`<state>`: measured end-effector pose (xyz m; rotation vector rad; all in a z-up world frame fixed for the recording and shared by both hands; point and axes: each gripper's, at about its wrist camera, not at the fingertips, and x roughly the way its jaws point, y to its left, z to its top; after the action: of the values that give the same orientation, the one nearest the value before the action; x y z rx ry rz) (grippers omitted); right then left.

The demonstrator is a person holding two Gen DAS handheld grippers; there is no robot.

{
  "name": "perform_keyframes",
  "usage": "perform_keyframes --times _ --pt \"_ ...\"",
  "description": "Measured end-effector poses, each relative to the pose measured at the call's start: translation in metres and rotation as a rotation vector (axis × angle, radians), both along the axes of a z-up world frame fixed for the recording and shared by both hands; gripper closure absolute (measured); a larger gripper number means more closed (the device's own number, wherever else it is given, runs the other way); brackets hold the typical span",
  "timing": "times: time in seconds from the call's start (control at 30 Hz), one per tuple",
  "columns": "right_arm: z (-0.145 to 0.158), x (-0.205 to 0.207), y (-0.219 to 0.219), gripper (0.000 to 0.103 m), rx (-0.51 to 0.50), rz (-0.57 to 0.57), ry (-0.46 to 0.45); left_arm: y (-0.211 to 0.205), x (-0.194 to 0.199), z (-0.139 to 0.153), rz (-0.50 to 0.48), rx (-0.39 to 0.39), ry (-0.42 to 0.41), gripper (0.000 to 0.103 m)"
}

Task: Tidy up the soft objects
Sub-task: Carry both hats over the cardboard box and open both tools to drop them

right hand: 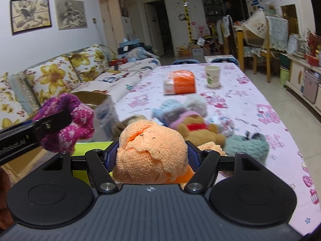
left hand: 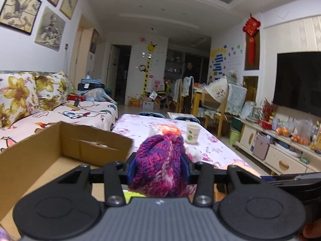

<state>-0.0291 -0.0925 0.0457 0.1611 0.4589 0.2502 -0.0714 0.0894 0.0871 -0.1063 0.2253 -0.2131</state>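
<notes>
My left gripper is shut on a purple-and-pink knitted piece and holds it above the table, beside an open cardboard box on its left. The same knit and the left gripper show at the left of the right wrist view. My right gripper is shut on an orange knitted piece, lifted over a pile of soft things: a brown teddy bear, a blue knit, a grey pompom and a grey-green knit.
The table has a pink patterned cloth. On it stand an orange tissue pack and a paper cup. A floral sofa is on the left, chairs and a TV cabinet on the right.
</notes>
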Motion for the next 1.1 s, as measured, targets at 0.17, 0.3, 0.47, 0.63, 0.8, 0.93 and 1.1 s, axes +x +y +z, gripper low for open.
perform_keyframes --times 0.17,0.3,0.47,0.63,0.8,0.93,1.1 --pt "0.008 0.008 0.021 0.018 0.007 0.063 -0.010 0.019 0.000 0.002 0.063 -0.028 -0.017 0.060" --pt "0.015 0.013 0.043 0.018 -0.005 0.116 -0.031 0.040 0.004 0.003 0.146 -0.047 -0.019 0.059" --pt "0.022 0.020 0.075 0.017 -0.009 0.176 -0.054 0.065 0.013 -0.001 0.268 -0.065 0.015 0.059" --pt "0.022 0.029 0.104 0.017 -0.023 0.240 -0.069 0.089 0.022 -0.006 0.370 -0.085 0.069 0.059" --pt "0.022 0.030 0.127 0.017 -0.038 0.295 -0.067 0.109 0.026 -0.013 0.442 -0.102 0.121 0.059" --pt "0.020 0.033 0.138 0.015 -0.043 0.302 -0.092 0.121 0.023 -0.018 0.494 -0.131 0.146 0.058" --pt "0.026 0.027 0.140 0.017 -0.035 0.328 -0.138 0.133 0.029 -0.020 0.528 -0.164 0.185 0.058"
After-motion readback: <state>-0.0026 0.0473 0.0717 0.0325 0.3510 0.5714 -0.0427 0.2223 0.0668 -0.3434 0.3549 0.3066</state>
